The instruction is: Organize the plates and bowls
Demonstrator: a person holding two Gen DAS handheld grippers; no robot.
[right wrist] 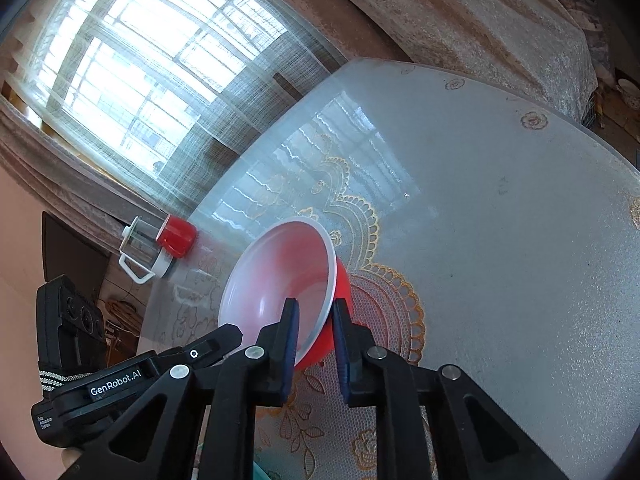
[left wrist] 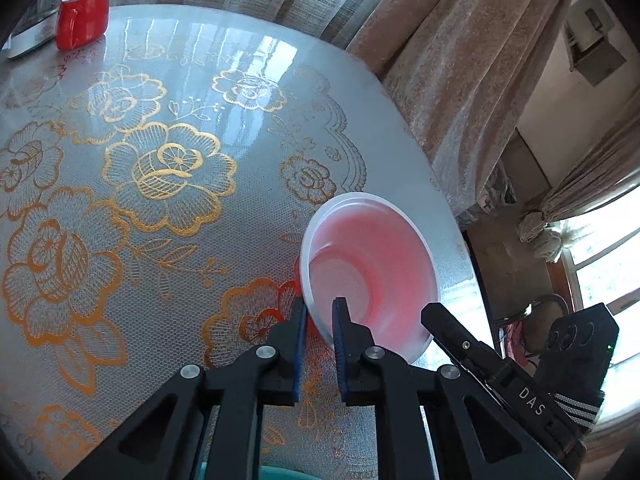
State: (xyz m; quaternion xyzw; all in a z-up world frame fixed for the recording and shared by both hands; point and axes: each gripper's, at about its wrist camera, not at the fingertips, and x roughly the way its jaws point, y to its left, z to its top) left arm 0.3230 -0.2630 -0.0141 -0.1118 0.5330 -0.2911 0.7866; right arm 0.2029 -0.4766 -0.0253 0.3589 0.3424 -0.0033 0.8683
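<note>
A bowl, red outside and pale pink-white inside, is held tilted above the table between both grippers. In the left wrist view the bowl [left wrist: 372, 268] sits at lower centre, and my left gripper [left wrist: 320, 312] is shut on its left rim, one finger inside and one outside. The right gripper's black body [left wrist: 480, 352] reaches in from the right. In the right wrist view the bowl [right wrist: 280, 276] tips to the left, and my right gripper [right wrist: 314, 312] is shut on its right rim. The left gripper's body [right wrist: 120, 376] shows at lower left.
The round table [left wrist: 120, 200] has a shiny lace-pattern cover with gold flowers. A red mug [left wrist: 82, 18] stands at its far left edge beside a flat grey object [left wrist: 30, 38]. A clear jug with a red part [right wrist: 156, 248] stands by the table edge. Curtains [left wrist: 460, 60] hang behind.
</note>
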